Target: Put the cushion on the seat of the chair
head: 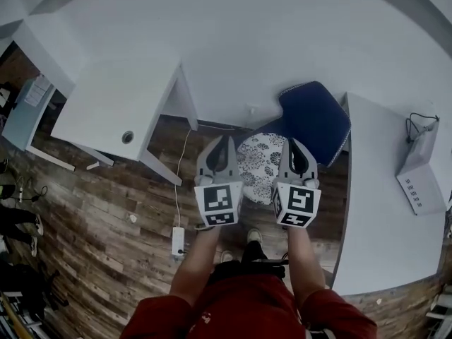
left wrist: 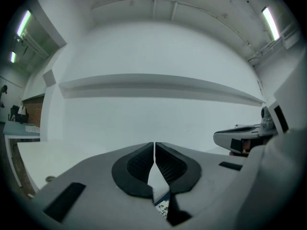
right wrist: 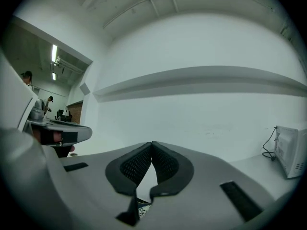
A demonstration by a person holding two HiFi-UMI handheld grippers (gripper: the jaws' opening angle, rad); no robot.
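Bright and even throughout, lit from ceiling tube lamps (left wrist: 270, 22) (glare only at the tubes themselves). Soft, faint shadows beneath the counter (head: 113, 101). Heavily bent by fisheye, black in the corners, slightly blurred on the close left tongs (left wrist: 154, 147).

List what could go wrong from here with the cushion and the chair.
1. The left gripper and right gripper are both closed on nothing, so pushing down at the floral cushion would probably shove it rather than grip it.
2. The white cable and power strip lie near the person's feet, a possible trip hazard.
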